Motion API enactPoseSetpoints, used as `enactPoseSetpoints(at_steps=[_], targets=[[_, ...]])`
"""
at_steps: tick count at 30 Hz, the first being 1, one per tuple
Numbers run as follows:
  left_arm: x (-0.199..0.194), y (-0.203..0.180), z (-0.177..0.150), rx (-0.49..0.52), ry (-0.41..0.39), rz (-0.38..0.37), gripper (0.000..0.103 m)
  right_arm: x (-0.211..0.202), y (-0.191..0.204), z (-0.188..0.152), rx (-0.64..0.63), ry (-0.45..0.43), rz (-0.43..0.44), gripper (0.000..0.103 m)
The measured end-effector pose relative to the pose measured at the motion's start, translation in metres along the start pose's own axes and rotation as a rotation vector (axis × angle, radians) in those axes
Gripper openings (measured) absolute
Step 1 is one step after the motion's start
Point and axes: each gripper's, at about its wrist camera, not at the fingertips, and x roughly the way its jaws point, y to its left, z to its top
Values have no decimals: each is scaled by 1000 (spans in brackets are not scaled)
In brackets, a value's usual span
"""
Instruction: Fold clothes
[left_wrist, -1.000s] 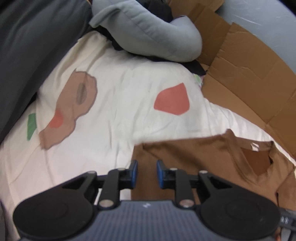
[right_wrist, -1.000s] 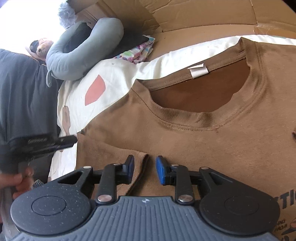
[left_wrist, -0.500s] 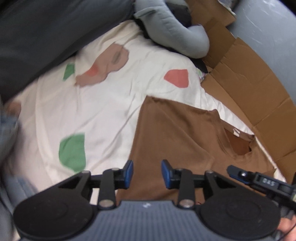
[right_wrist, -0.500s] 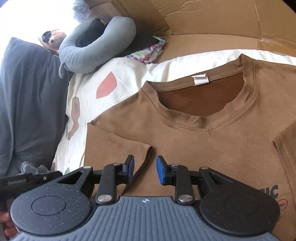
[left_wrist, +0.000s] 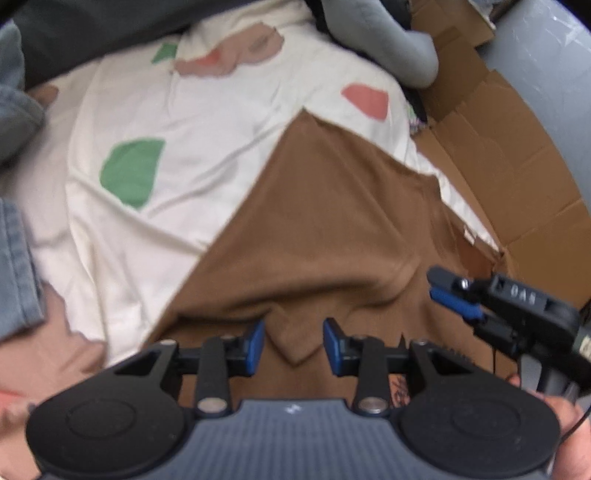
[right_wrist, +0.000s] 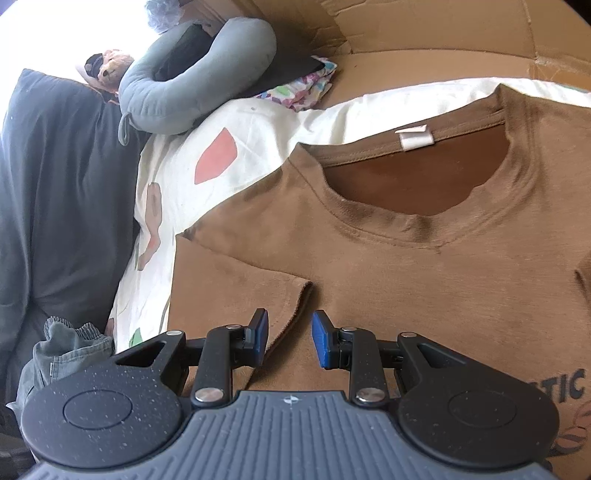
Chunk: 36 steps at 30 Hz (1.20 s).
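Brown shirt (right_wrist: 388, 266) lies flat on the cream sheet (left_wrist: 192, 166), its collar toward the cardboard (right_wrist: 424, 66). Both the left gripper (left_wrist: 293, 345) and right gripper (right_wrist: 289, 338) hover over the shirt with fingers released, grasping nothing.

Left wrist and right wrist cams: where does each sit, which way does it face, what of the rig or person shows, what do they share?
Left wrist: on the left gripper, looking along its open fingers over the brown T-shirt across the patterned sheet; the right gripper and a hand show at right.
Right wrist: on the right gripper, fingers open, facing the folded sleeve, the collar and a grey neck pillow.
Shared: T-shirt, sheet, pillow, cardboard.
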Motion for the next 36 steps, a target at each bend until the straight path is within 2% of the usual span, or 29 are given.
enactPoseSetpoints(at_steps=[5, 10, 13, 15, 17, 23, 28, 36], targets=[[20, 7, -7, -75, 23, 21, 36, 12, 2, -1, -10, 14, 15, 28], [28, 9, -9, -114, -10, 24, 35, 20, -2, 1, -10, 1, -28, 27], [29, 8, -9, -137, -17, 39, 22, 23, -3, 3, -15, -15, -56, 28], [28, 9, -9, -150, -12, 34, 6, 26, -3, 4, -24, -8, -68, 27], [24, 10, -9, -166, -2, 26, 5, 29, -2, 4, -37, 3, -80, 27], [8, 9, -7, -247, 29, -12, 5, 33, -3, 6, -47, 3, -107, 16], [-1, 5, -10, -252, 51, -19, 5, 35, -2, 8, -37, -5, -127, 11], [9, 10, -22, -315, 115, -37, 5, 33, -2, 10, -30, -17, -128, 7]])
